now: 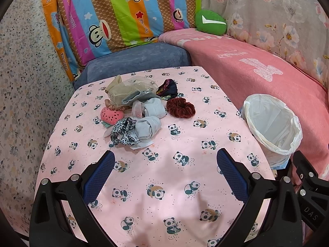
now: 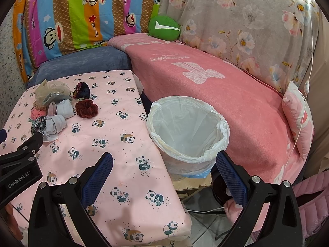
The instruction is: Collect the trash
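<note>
Trash pile (image 1: 137, 111) heaped at twelve o'clock on tabletop (image 1: 164, 175), lined bin (image 1: 271, 123) at two o'clock. Left gripper (image 1: 165, 170) and right gripper (image 2: 164, 169) both spread wide, empty. Best begun with nearest scrap, possibly paper (image 1: 141, 144); pinch low.

"Daul frank" and "Captain" printed on striped monkey pillowcase (image 1: 115, 18), "GenRobot.AI" on left gripper (image 2: 3, 133) body seen from right wrist view, "DAS" on right gripper (image 1: 296, 156) body at left wrist view's edge, white lettering on pink blanket (image 2: 205, 86) unreadable
</note>
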Motion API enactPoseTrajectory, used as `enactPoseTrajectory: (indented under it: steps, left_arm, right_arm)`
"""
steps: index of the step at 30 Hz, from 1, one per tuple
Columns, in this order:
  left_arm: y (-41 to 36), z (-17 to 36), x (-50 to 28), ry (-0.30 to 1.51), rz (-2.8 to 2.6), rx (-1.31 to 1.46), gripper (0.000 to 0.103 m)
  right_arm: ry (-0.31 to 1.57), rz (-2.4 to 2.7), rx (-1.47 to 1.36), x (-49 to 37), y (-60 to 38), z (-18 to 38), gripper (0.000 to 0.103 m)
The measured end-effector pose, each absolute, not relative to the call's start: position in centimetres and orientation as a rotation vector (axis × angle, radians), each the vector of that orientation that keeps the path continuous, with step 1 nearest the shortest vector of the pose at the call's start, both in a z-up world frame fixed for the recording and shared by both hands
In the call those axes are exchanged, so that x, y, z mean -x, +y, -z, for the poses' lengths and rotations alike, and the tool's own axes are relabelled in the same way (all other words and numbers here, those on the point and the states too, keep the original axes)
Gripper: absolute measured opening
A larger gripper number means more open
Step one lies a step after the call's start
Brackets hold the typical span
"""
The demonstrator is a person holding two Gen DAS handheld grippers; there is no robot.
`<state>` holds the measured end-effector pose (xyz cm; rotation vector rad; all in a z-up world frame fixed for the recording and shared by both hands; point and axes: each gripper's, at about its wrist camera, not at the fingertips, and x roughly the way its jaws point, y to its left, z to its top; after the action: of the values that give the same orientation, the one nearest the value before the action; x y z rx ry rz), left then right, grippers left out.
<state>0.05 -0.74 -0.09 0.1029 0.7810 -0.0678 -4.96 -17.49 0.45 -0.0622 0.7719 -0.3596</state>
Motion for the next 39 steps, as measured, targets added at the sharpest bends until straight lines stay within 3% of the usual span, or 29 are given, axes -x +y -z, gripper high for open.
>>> enactPoseTrajectory:
  steps: [39]
  left_arm:
    - [-0.89, 0.18, -0.76, 0.781, 0.086, -0.079, 0.095]
  right_arm:
    - [0.76, 0.379, 0.044, 4.17, -17.84, -0.63, 0.096]
